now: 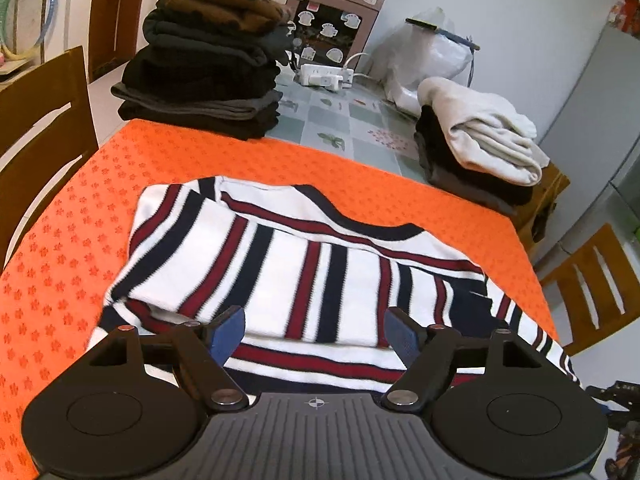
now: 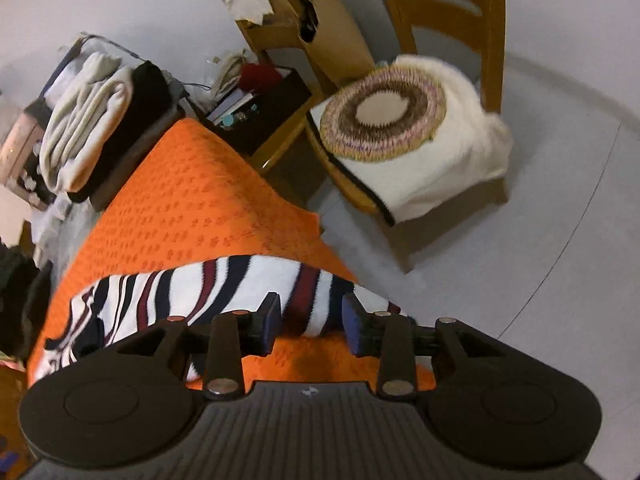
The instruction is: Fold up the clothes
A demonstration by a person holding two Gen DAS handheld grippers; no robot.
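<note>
A white sweater with dark blue and red stripes [image 1: 280, 264] lies partly folded on the orange cloth [image 1: 72, 216] that covers the table. My left gripper [image 1: 314, 330] is open just above the sweater's near edge, nothing between its blue pads. In the right wrist view the same striped sweater [image 2: 224, 292] reaches the table's right edge, one end hanging over it. My right gripper [image 2: 310, 328] is open, its fingers on either side of that end of the sweater without closing on it.
A tall stack of dark folded clothes [image 1: 204, 64] stands at the back left, a smaller pile topped by a cream garment [image 1: 480, 140] at the back right. A power strip [image 1: 326, 76] and white bag [image 1: 432, 56] lie behind. Wooden chairs [image 2: 436, 92] surround the table; one holds a round cushion.
</note>
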